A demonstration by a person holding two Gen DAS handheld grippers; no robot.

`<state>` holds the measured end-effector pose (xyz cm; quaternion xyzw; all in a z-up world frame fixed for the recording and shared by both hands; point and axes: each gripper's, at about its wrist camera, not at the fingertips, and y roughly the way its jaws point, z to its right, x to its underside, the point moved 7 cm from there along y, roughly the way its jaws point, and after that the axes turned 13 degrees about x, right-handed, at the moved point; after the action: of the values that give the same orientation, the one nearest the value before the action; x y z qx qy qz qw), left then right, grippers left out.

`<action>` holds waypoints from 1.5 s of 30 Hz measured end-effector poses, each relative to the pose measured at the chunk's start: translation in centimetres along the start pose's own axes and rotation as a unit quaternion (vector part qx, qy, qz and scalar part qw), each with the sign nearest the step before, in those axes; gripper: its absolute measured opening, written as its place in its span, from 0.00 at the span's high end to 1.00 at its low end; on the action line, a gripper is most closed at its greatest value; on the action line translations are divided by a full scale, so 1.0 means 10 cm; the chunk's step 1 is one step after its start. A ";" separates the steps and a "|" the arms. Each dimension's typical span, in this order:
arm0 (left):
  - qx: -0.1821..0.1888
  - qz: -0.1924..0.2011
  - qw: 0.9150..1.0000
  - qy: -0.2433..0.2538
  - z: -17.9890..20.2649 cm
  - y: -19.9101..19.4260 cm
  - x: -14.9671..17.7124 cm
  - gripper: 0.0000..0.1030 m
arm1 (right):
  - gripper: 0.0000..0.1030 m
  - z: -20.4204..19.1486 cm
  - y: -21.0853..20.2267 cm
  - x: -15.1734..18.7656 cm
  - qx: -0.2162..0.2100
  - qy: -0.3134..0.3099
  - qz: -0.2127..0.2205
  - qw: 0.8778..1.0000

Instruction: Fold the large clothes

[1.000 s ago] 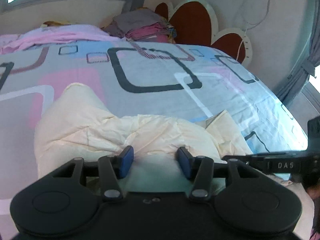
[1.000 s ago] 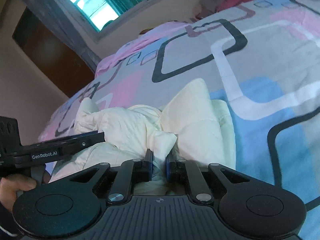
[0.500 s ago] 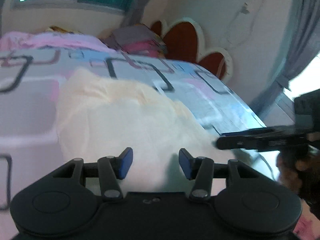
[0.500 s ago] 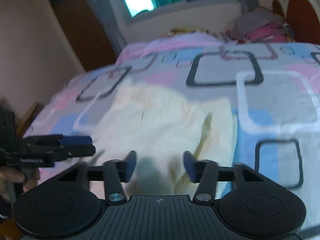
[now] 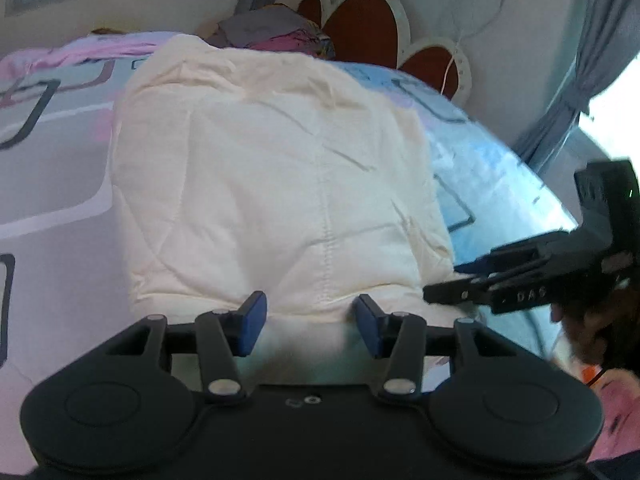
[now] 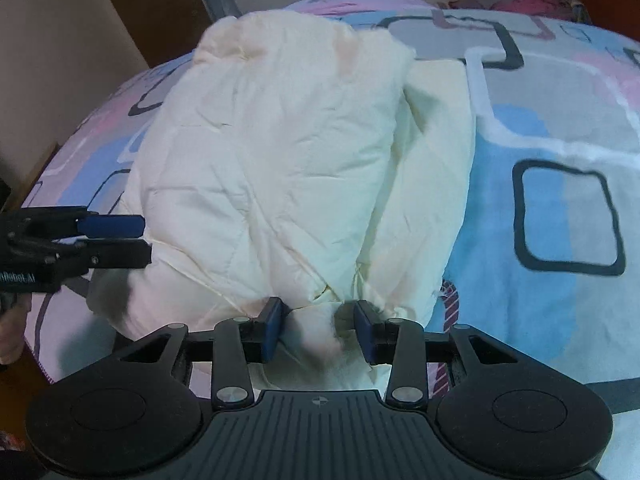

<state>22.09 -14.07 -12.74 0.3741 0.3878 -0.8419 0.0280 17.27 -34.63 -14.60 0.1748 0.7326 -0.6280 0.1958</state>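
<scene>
A large cream padded garment lies spread on the bed, its near hem bunched in front of both grippers; it also shows in the right wrist view. My left gripper is open, its blue pads either side of the near hem, holding nothing. My right gripper is open with a bunched fold of the garment between its pads. The right gripper shows from the side at the garment's right edge. The left gripper shows from the side at its left edge.
The bed has a sheet with pink, blue and grey squares. A pile of folded clothes lies by the flower-shaped headboard. A window and curtain are at the right. A brown door stands behind the bed.
The garment was crumpled a second ago and now lies spread out flat across the bed. My right gripper was shut on the fabric and has opened. Both grippers have moved over the near hem.
</scene>
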 end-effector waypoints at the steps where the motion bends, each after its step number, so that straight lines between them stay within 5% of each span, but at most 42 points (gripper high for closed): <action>1: -0.004 -0.003 1.000 0.001 0.00 0.02 0.00 0.54 | 0.63 -0.01 -0.01 -0.01 0.003 -0.002 -0.001 1.000; 6: -0.018 0.002 1.000 0.013 0.08 -0.14 -0.13 0.51 | 0.62 0.03 -0.31 -0.16 0.018 0.012 0.027 0.999; 9: -0.042 0.050 0.997 0.042 0.08 -0.36 -0.36 0.29 | 0.62 0.10 -0.58 -0.40 0.015 0.026 0.075 0.997; 16: -0.063 0.106 0.992 0.034 -0.29 -0.35 -1.01 0.37 | 0.62 -0.09 -0.58 -1.32 0.030 0.001 0.151 0.988; 22: -0.058 0.102 0.993 0.028 -0.43 -0.04 -1.38 0.37 | 0.62 -0.22 -0.01 -1.84 0.053 -0.007 0.122 0.991; 39: -0.088 0.037 0.995 0.037 -0.48 0.80 -1.20 0.37 | 0.63 0.17 0.76 -1.39 0.062 0.036 0.061 0.996; 42: -0.090 0.030 0.995 0.042 -0.47 0.78 -1.20 0.37 | 0.62 0.15 0.68 -1.40 0.066 0.037 0.057 0.996; 45: -0.081 0.050 0.994 0.049 -0.29 0.43 -1.18 0.33 | 0.62 0.15 0.22 -1.39 0.065 0.043 0.103 0.992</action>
<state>33.80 -18.01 -8.95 0.4307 0.4368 -0.7856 0.0811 30.46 -35.88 -9.68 0.2887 0.6763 -0.6424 0.2161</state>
